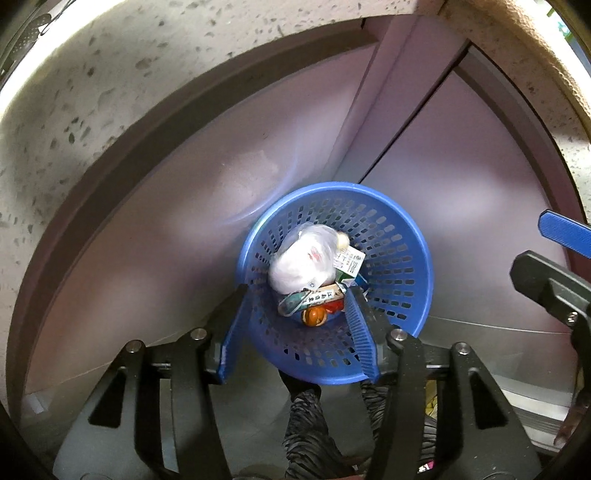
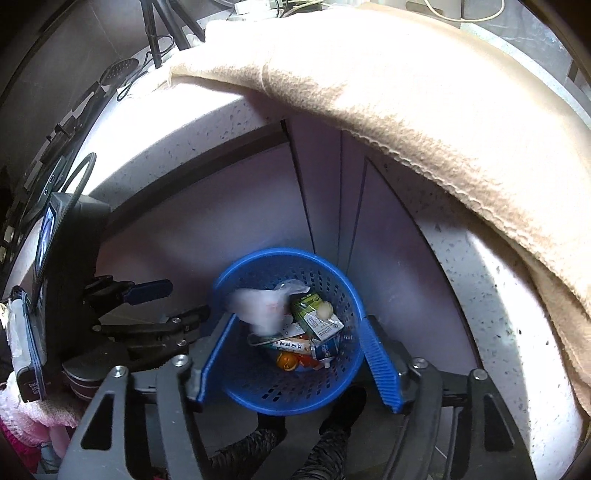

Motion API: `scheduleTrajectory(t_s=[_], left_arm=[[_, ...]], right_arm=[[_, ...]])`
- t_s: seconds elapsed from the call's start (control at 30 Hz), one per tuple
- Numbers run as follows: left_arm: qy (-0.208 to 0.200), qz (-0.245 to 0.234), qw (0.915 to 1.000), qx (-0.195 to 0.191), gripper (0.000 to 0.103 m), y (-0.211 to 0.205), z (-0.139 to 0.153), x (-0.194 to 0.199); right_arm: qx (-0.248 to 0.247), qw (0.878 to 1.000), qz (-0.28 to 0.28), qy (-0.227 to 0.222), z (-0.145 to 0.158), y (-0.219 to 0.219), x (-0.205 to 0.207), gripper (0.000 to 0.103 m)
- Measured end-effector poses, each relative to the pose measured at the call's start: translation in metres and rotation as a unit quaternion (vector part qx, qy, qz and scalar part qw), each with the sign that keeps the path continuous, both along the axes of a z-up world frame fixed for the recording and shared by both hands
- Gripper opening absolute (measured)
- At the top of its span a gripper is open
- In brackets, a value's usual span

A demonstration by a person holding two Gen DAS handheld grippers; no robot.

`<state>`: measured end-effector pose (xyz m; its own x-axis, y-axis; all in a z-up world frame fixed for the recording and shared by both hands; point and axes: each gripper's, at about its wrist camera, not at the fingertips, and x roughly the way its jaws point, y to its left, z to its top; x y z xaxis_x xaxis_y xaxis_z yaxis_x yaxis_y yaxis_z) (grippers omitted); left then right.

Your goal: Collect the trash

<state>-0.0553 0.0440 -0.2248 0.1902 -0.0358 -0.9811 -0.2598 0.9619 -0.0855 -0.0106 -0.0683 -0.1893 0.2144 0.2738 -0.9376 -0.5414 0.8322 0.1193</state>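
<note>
A blue perforated basket [image 1: 391,258] [image 2: 258,387] stands on the floor against the cabinet, straight below both grippers. Inside it lie a white plastic bag [image 1: 299,258], a green and white carton [image 1: 349,264] [image 2: 316,319], printed wrappers and a small orange piece [image 1: 314,316] [image 2: 287,361]. In the right wrist view the white bag [image 2: 258,306] is blurred, at the basket's mouth. My left gripper [image 1: 297,295] hangs open over the basket, its blue pads holding nothing. My right gripper [image 2: 298,319] is open too, wide, and touches nothing.
A speckled countertop [image 1: 92,92] [image 2: 184,122] overhangs purple cabinet doors [image 1: 184,203]. A beige towel [image 2: 406,92] drapes over the counter edge at the right. A person's legs in patterned trousers [image 1: 306,424] stand just before the basket. Tripod legs [image 2: 159,22] rise at the far back.
</note>
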Motion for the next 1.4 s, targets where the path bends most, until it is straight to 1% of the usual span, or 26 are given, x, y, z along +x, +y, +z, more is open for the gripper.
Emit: scheduleTrajectory(t_s=[0.03, 0.1, 0.47, 0.67, 1.03, 1.2, 1.4], left_arm=[[0.0, 0.002, 1.0, 0.0, 0.058, 0.0, -0.001, 0.0], [-0.002, 0.004, 1.0, 0.002, 0.06, 0.001, -0.001, 0.001], [-0.009, 0.008, 0.9999, 0.006, 0.06, 0.003, 0.007, -0.003], [-0.019, 0.008, 0.9997, 0.009, 0.06, 0.003, 0.017, -0.006], [-0.044, 0.009, 0.9988, 0.019, 0.06, 0.002, 0.046, -0.009], [-0.058, 0.013, 0.9981, 0.016, 0.06, 0.0, 0.062, -0.009], [-0.084, 0.009, 0.9961, 0.026, 0.06, -0.002, 0.089, -0.009]], right_arm=[[0.001, 1.0, -0.001, 0.0, 0.001, 0.0, 0.0, 0.073], [0.003, 1.0, -0.001, -0.001, 0.002, -0.002, 0.0, 0.075], [0.014, 1.0, -0.001, -0.006, 0.011, -0.003, -0.001, 0.076], [0.025, 1.0, 0.005, -0.011, 0.024, -0.005, -0.006, 0.076], [0.048, 0.998, 0.018, -0.028, 0.056, -0.016, -0.006, 0.076], [0.061, 0.997, 0.023, -0.036, 0.072, -0.02, -0.008, 0.076], [0.076, 0.995, 0.03, -0.056, 0.095, -0.027, -0.01, 0.076]])
